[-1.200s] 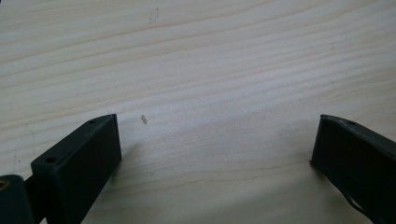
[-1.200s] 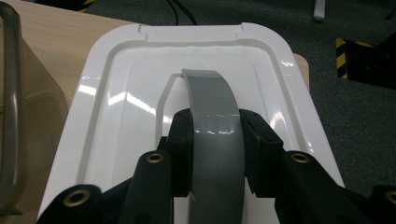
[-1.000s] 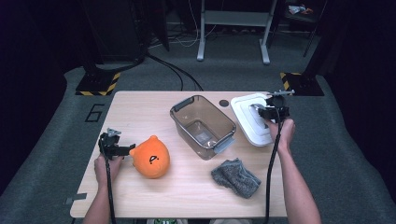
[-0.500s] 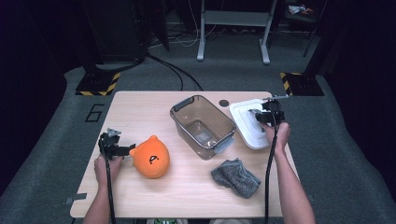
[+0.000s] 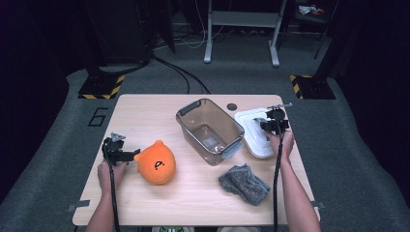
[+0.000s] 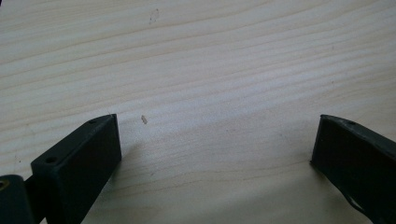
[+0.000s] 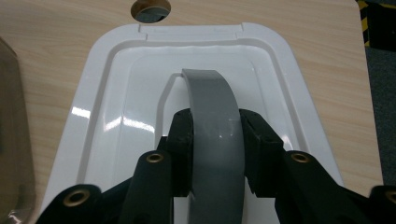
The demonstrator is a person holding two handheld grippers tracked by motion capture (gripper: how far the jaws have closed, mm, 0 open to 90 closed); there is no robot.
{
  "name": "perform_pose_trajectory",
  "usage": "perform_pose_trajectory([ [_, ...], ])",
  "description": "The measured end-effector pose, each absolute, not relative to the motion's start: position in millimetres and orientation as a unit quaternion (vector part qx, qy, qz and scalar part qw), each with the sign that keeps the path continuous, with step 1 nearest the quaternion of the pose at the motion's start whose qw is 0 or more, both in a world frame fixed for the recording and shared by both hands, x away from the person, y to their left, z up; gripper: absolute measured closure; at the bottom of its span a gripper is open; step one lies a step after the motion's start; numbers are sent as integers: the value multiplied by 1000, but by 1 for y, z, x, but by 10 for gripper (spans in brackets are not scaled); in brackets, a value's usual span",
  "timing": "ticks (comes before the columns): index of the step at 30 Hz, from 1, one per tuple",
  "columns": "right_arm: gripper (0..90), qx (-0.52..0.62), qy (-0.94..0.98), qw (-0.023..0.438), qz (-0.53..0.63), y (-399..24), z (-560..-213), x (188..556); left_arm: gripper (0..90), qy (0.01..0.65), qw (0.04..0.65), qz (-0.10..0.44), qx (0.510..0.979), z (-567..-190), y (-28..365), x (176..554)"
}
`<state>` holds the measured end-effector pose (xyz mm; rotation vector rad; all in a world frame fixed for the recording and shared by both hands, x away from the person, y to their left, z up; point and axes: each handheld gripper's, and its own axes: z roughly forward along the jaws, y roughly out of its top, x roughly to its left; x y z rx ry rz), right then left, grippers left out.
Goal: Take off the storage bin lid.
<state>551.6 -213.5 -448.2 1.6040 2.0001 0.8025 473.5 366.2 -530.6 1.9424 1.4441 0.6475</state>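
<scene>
A pale wooden table [image 5: 145,116] stood in the middle of a dark room, lit from above so that its grain showed plainly while everything around it sank into shadow. The floor [image 5: 63,121] was grey carpet, with the number six [image 5: 98,116] marked on it just left of the table. Behind, two black stands rested on bases edged with yellow and black hazard tape [image 5: 101,87], one at each side. A grey metal frame [image 5: 241,34] stood farther back, and dark cables [image 5: 179,75] trailed across the carpet towards the table.
</scene>
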Motion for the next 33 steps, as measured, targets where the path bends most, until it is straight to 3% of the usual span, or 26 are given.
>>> perform_pose_trajectory([
  [22, 657, 604, 721, 203, 274, -213, -480, 568, 9, 548, 313, 245, 736, -531, 366, 474],
  [25, 582, 605, 716, 203, 283, -215, -478, 566, 9, 549, 314, 245, 735, -531, 366, 474],
  [33, 270, 583, 719, 211, 314, -227, -453, 539, 9, 548, 313, 246, 736, -531, 366, 473],
])
